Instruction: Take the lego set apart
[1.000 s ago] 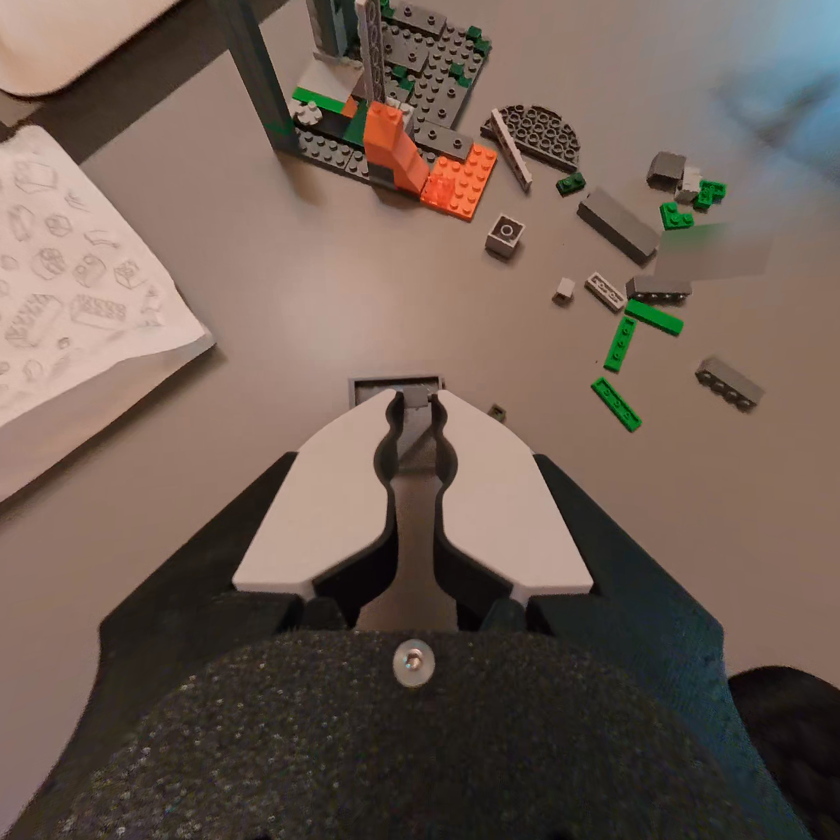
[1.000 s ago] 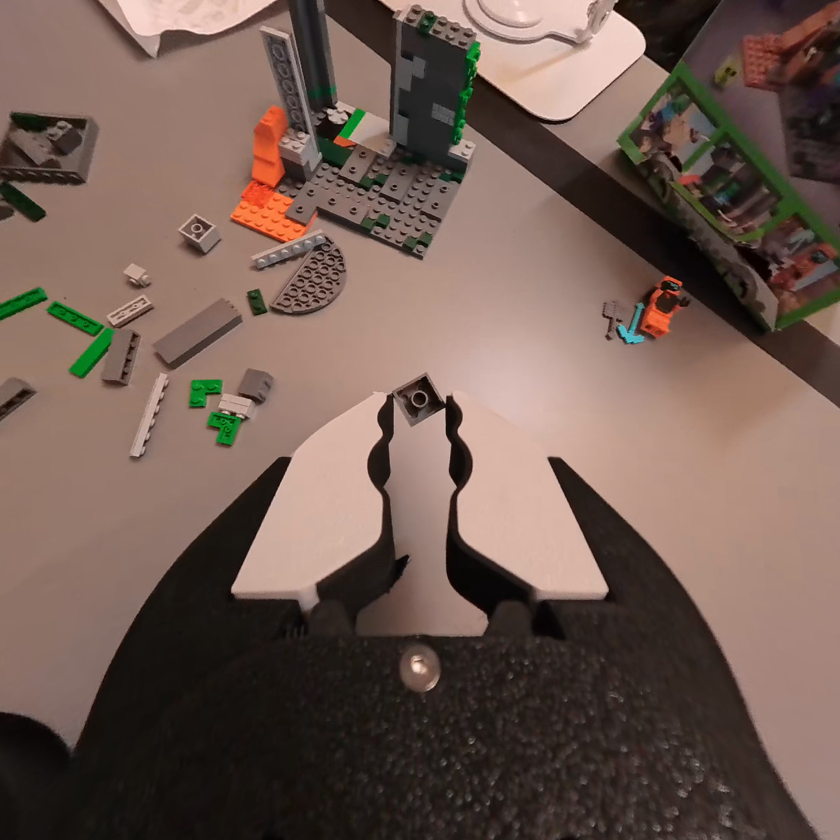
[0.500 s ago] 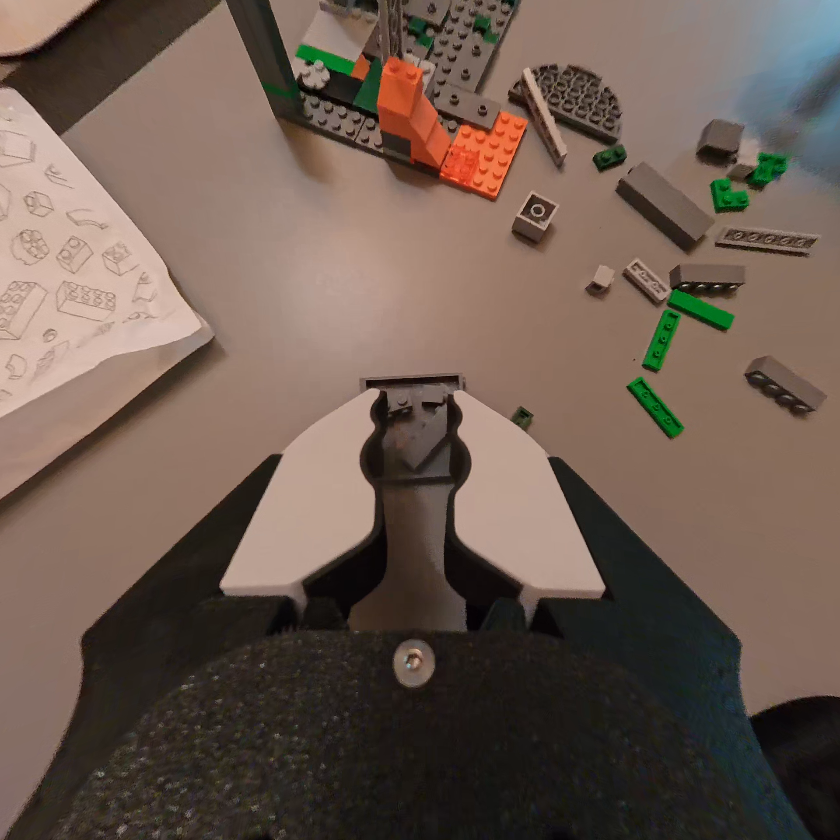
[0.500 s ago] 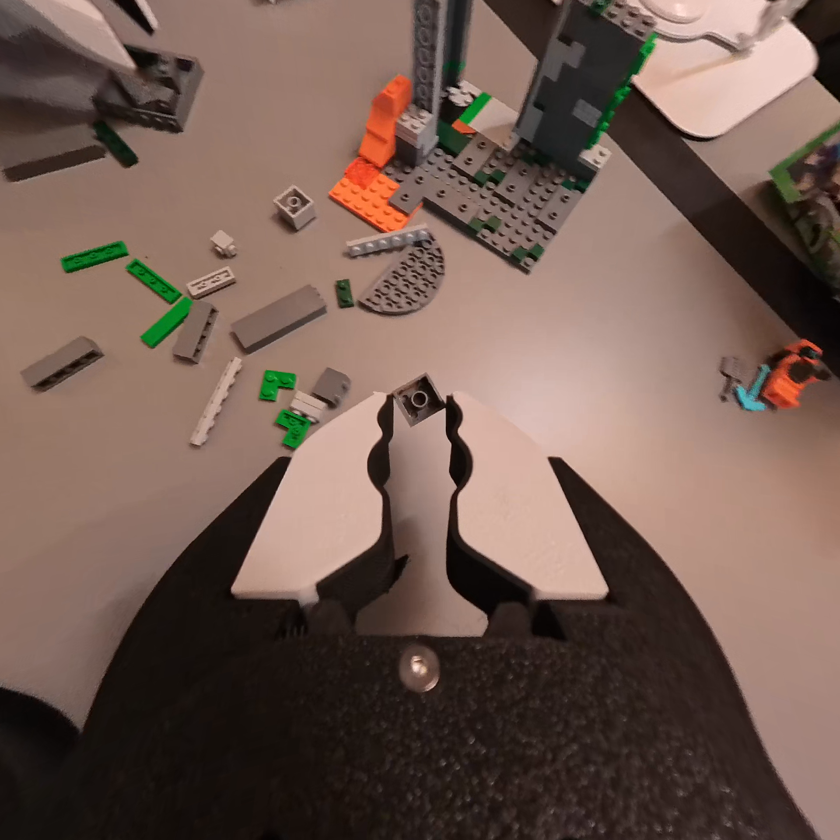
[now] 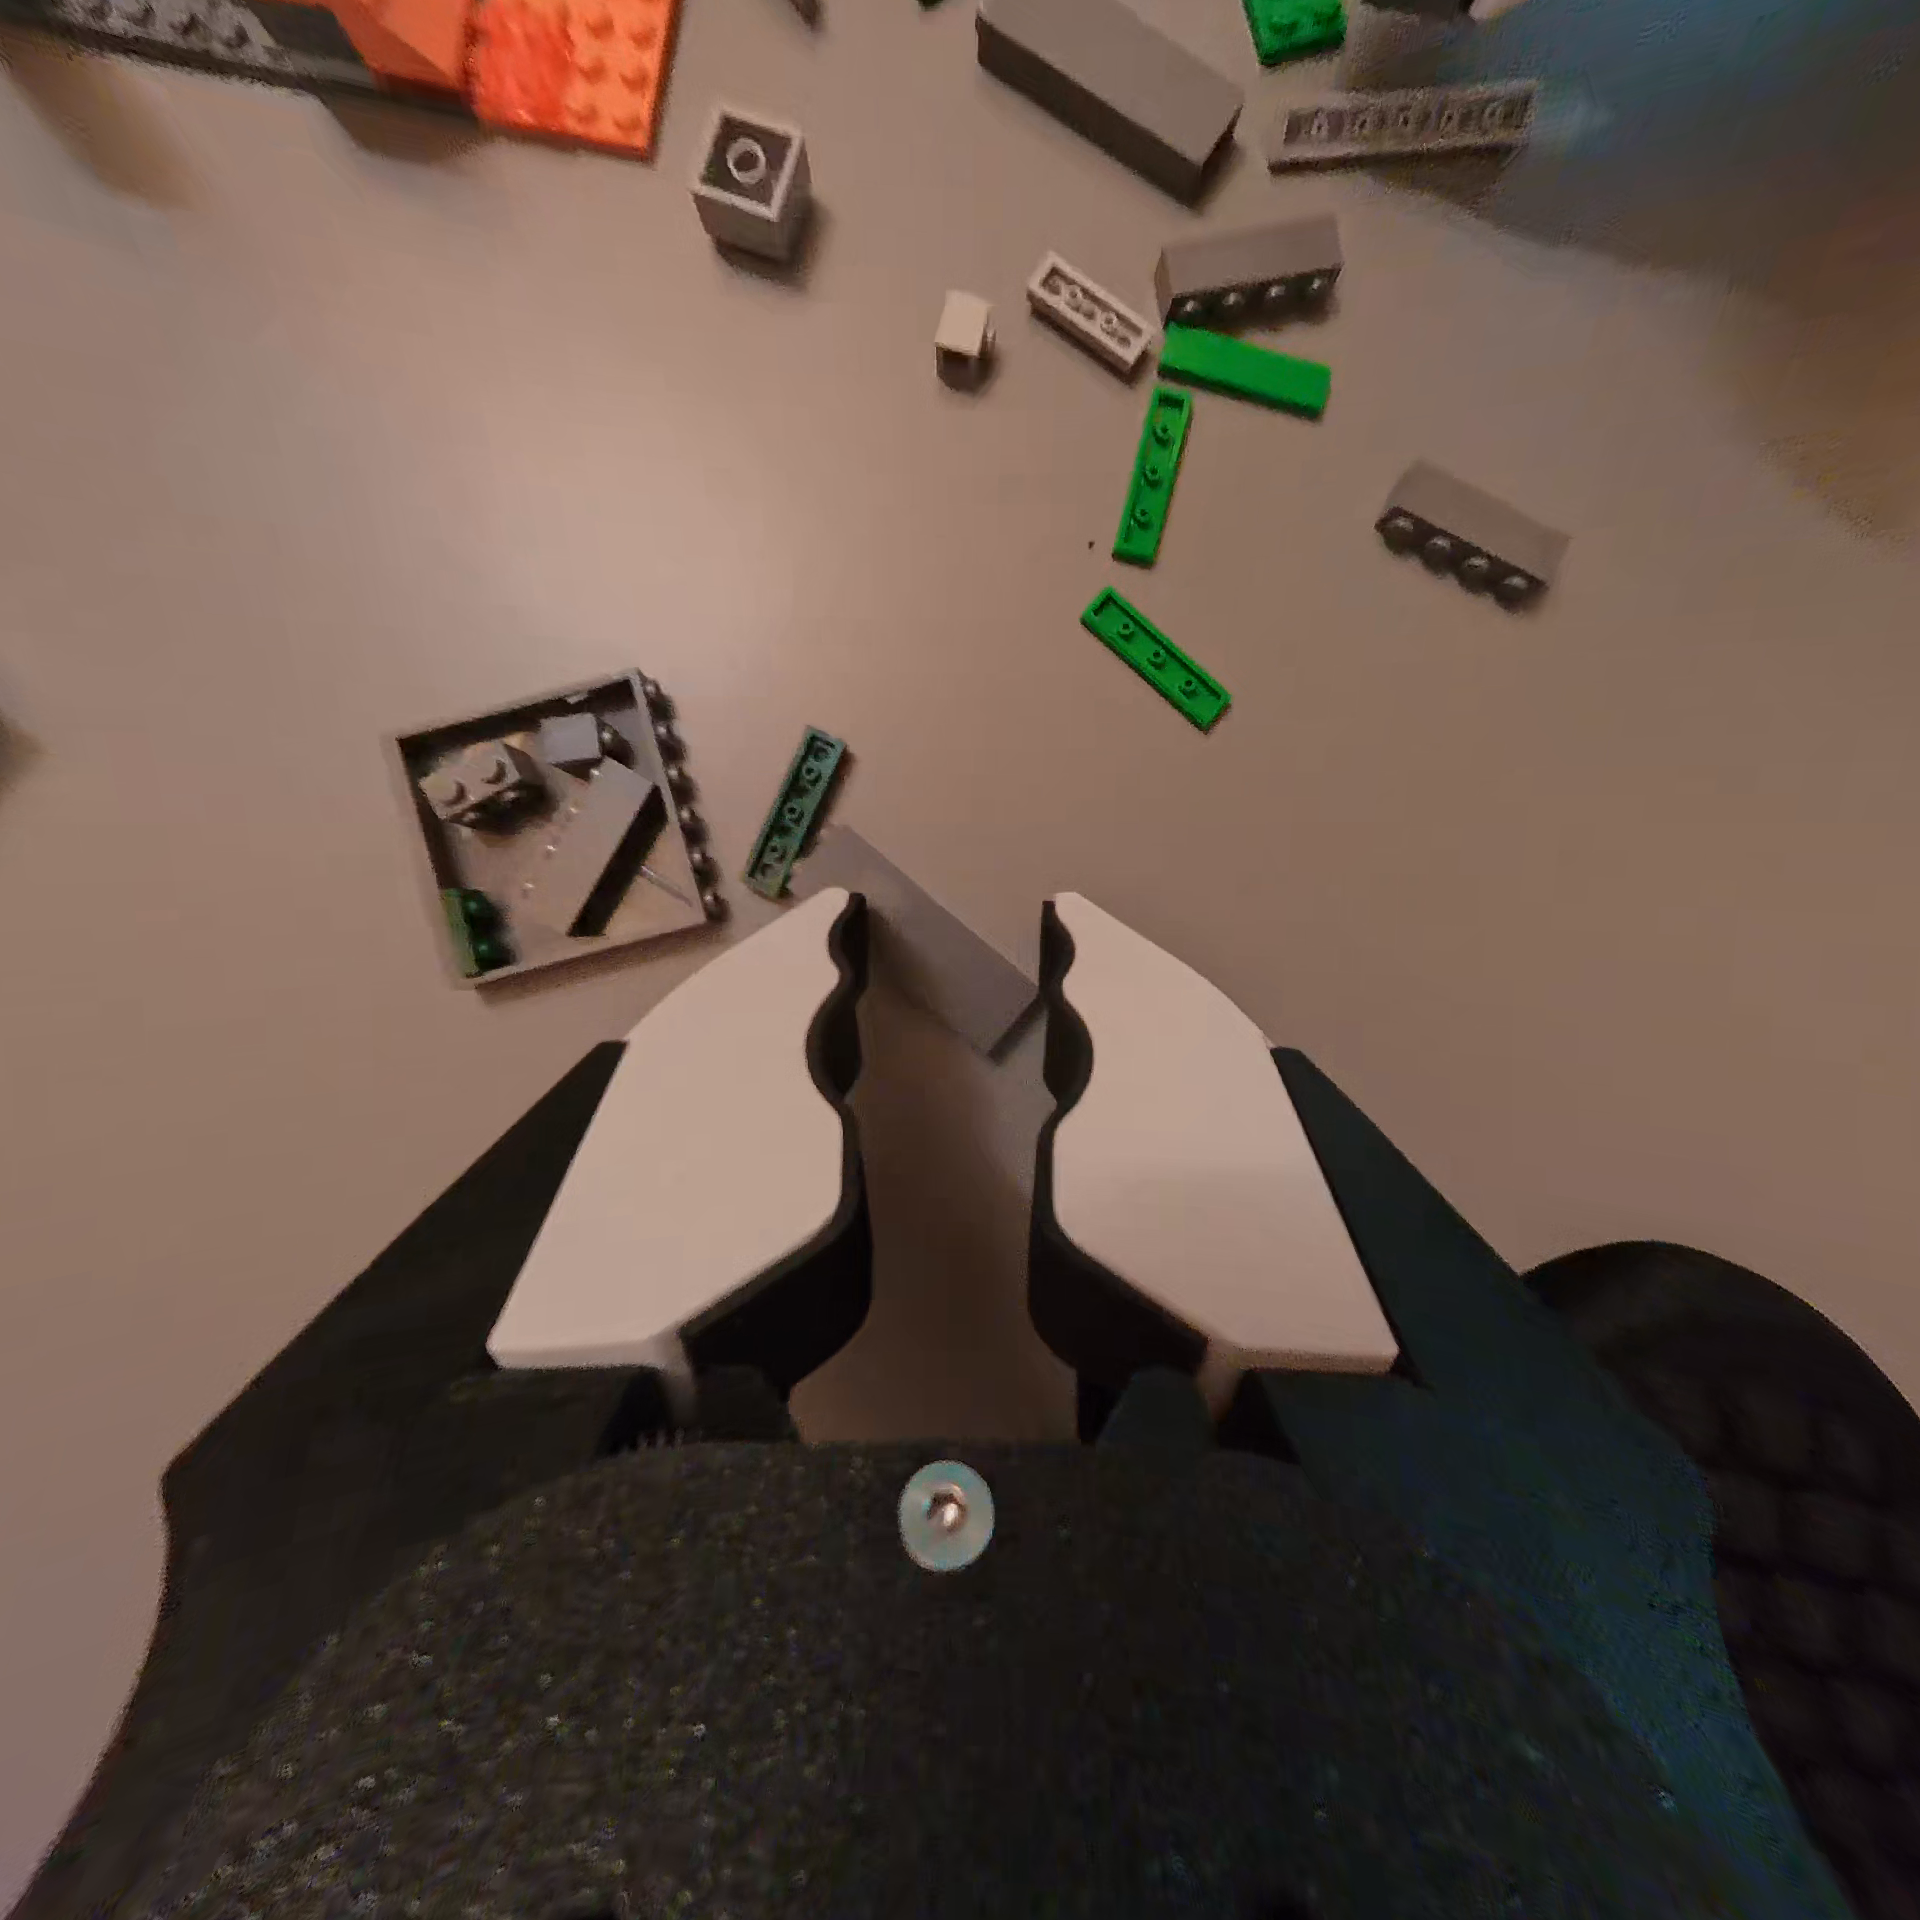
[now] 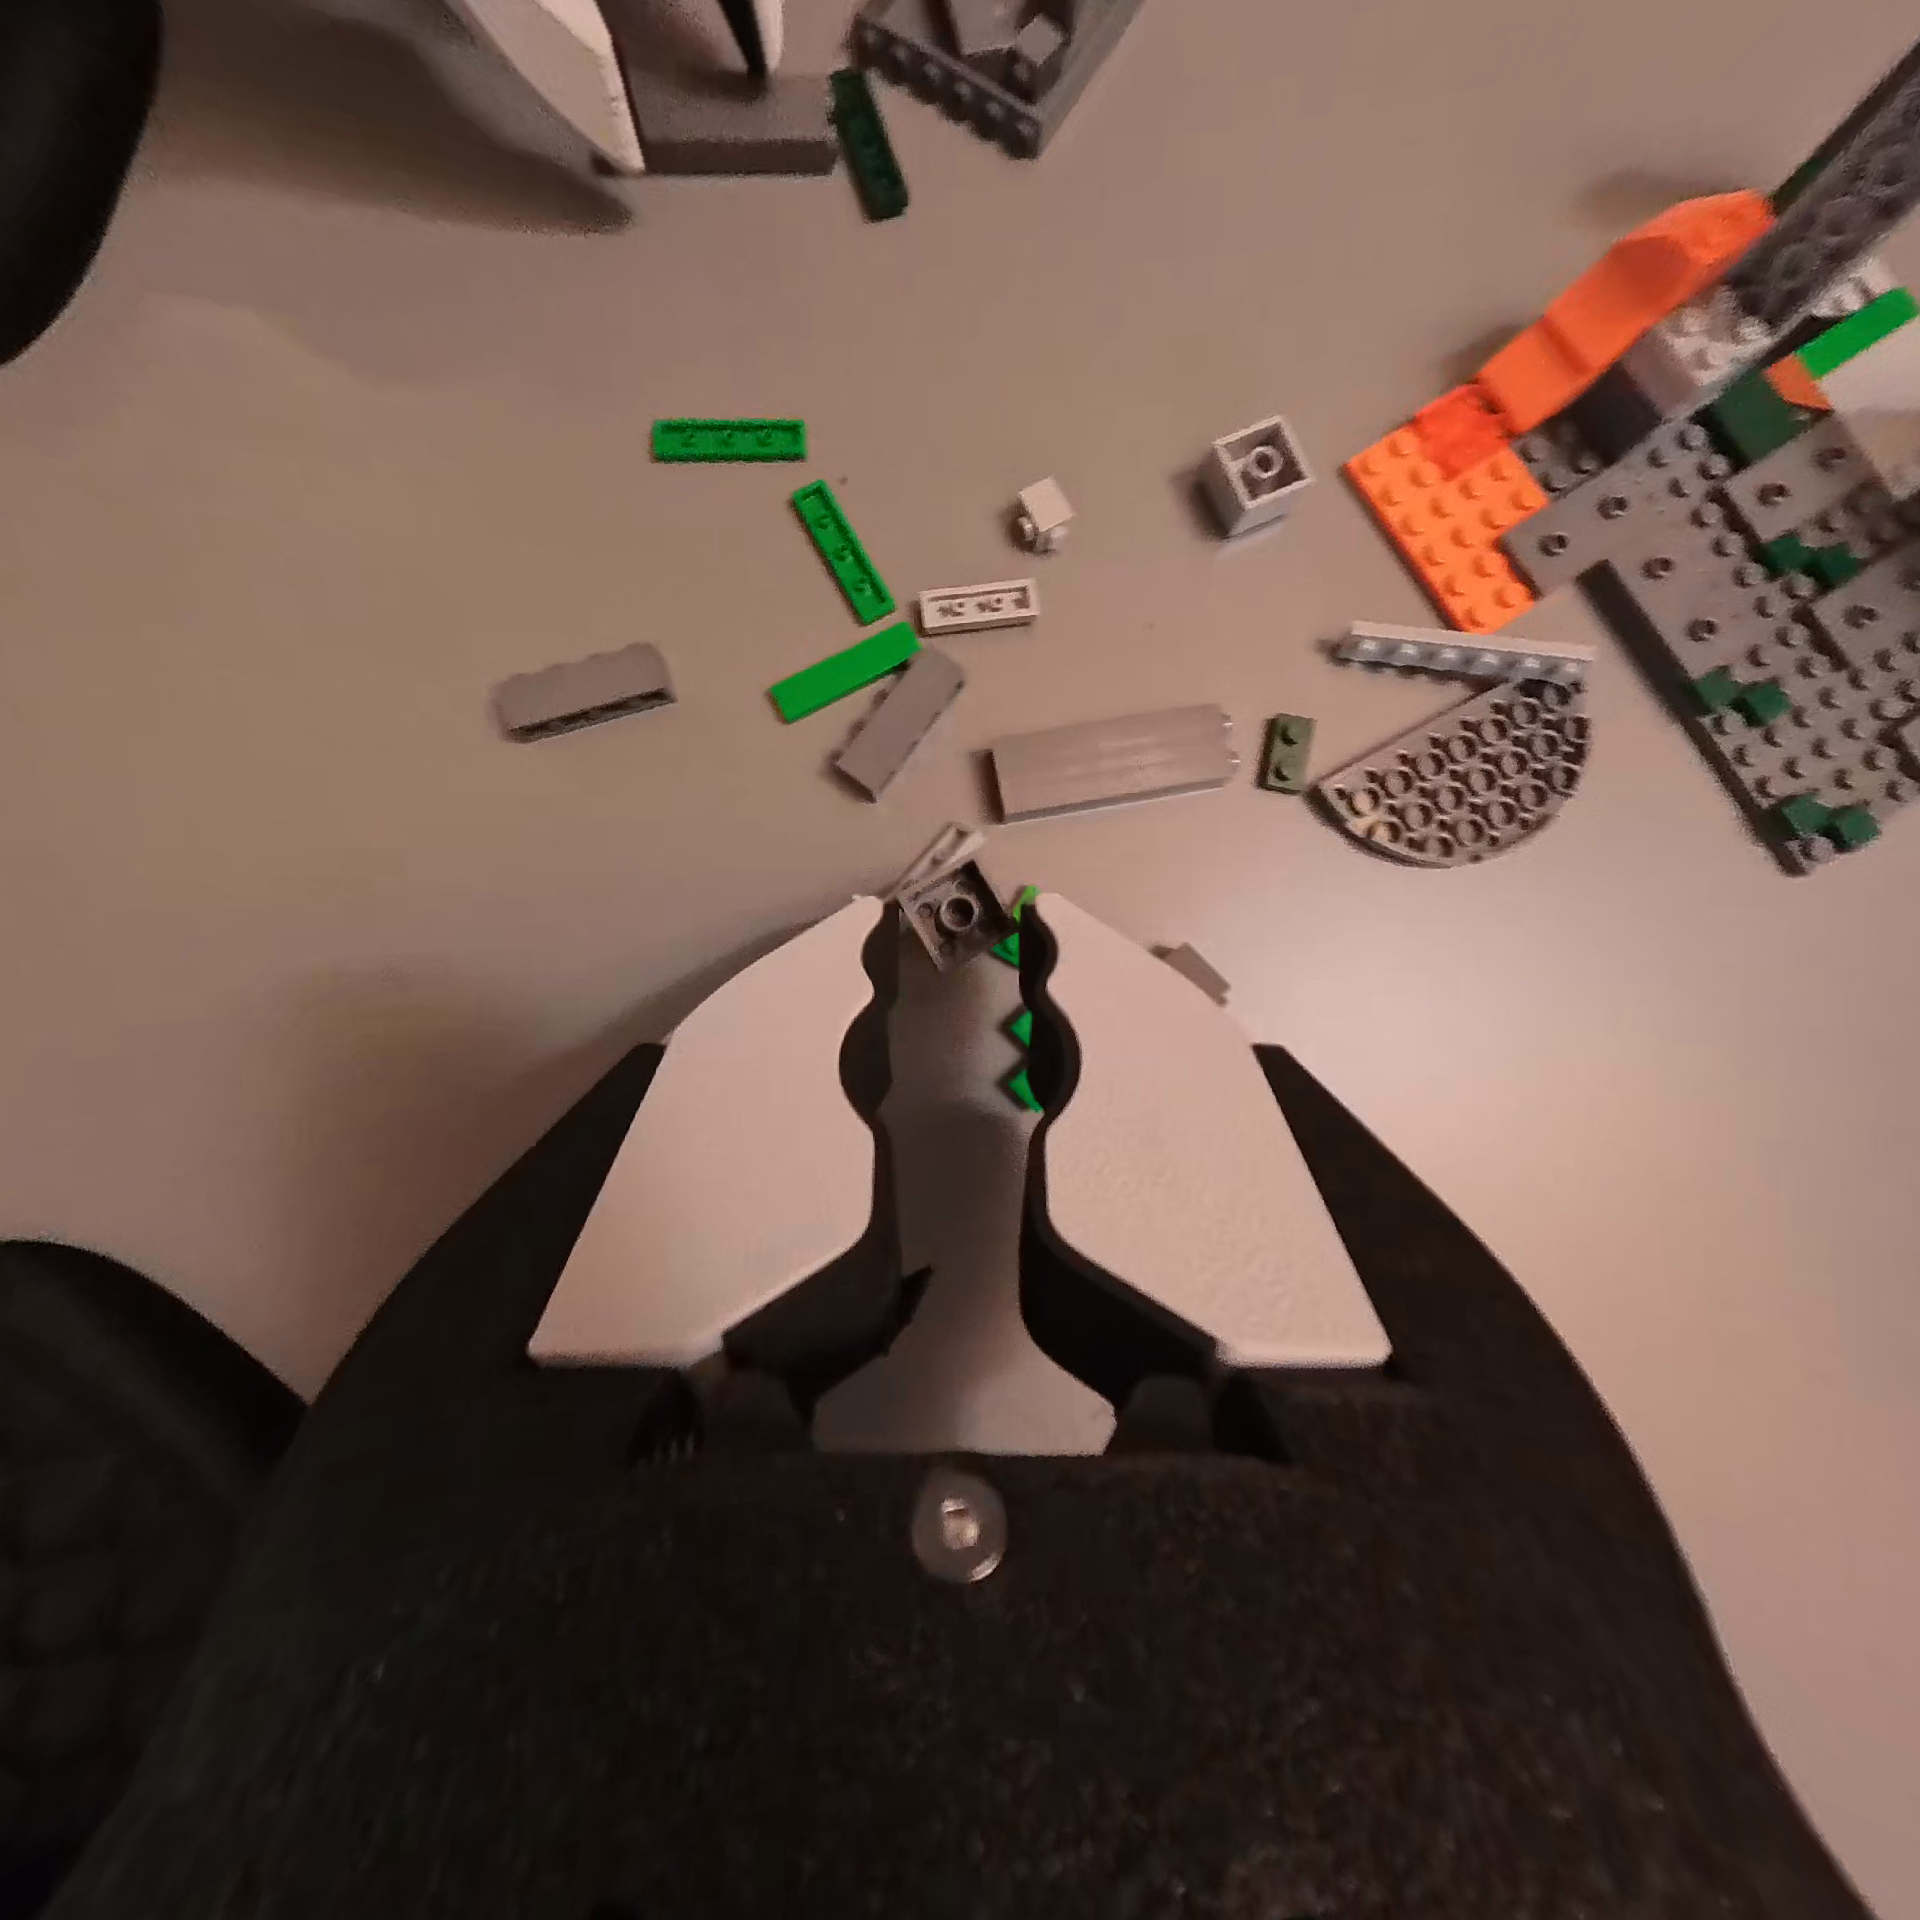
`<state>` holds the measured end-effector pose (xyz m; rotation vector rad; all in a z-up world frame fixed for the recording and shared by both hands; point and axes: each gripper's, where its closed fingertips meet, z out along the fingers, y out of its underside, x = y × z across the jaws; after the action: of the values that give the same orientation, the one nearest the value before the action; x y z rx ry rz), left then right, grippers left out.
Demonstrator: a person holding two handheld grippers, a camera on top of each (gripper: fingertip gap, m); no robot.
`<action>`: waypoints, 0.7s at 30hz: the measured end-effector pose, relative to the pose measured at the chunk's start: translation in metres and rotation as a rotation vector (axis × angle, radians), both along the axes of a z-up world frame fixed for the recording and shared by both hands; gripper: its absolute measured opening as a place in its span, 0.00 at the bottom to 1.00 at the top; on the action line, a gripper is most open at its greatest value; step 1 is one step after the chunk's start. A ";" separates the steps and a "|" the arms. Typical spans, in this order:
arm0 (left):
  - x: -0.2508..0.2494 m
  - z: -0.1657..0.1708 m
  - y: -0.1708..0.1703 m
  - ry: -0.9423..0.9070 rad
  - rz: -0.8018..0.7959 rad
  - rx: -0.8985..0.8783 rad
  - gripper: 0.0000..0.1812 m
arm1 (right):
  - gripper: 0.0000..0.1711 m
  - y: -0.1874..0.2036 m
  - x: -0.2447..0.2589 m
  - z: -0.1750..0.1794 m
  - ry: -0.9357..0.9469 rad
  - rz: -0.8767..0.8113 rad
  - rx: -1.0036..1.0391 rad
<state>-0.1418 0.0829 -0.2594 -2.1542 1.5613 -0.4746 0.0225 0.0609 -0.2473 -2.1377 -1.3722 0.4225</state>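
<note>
On the grey table [image 5: 312, 468], left wrist view, left to right: a square dark-grey assembly [image 5: 561, 826] lies on its side with studs along its right edge and small grey and green parts inside. Just beside it rests a dark-green plate [image 5: 795, 812]. Next comes a plain grey slab [image 5: 925, 940], lying between the tips of the left gripper [image 5: 948, 920], whose jaws stand wide apart and hold nothing. Farther off lie a hollow grey cube [image 5: 750, 179], a tiny pale brick [image 5: 964, 330], three bright-green plates [image 5: 1153, 657] and several grey bricks [image 5: 1470, 535]. An orange plate [image 5: 566, 68] of the lego set shows at the top edge.

Right wrist view, left to right: a grey brick [image 6: 582, 691] lies apart, then the green plates [image 6: 727, 440] and a long grey brick [image 6: 1112, 764]. The right gripper [image 6: 951, 920] has its jaws narrowed onto a small grey stud brick [image 6: 954, 920], held tilted above the table. Slivers of a bright-green piece [image 6: 1020, 1039] show in the gap below it. To the right lie a half-round grey plate [image 6: 1455, 774] and a pale strip [image 6: 1465, 652]. The lego set [image 6: 1714, 582] stands at far right, part built, with grey baseplates, orange slopes and a leaning grey wall.

No legible writing or brand mark appears on any piece.
</note>
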 end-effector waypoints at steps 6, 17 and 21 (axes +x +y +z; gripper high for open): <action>0.003 0.000 0.004 -0.029 0.088 -0.025 0.21 | 0.13 -0.002 -0.004 -0.003 -0.025 0.008 -0.005; -0.005 -0.009 0.011 0.028 0.166 -0.005 0.10 | 0.13 0.002 0.006 -0.008 -0.028 -0.029 -0.005; -0.005 -0.008 0.012 0.040 0.147 0.026 0.09 | 0.13 0.002 0.006 -0.008 -0.018 -0.029 -0.005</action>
<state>-0.1469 0.0951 -0.2678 -2.2510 1.4083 -0.3640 0.0288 0.0625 -0.2551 -2.1673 -1.3499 0.3974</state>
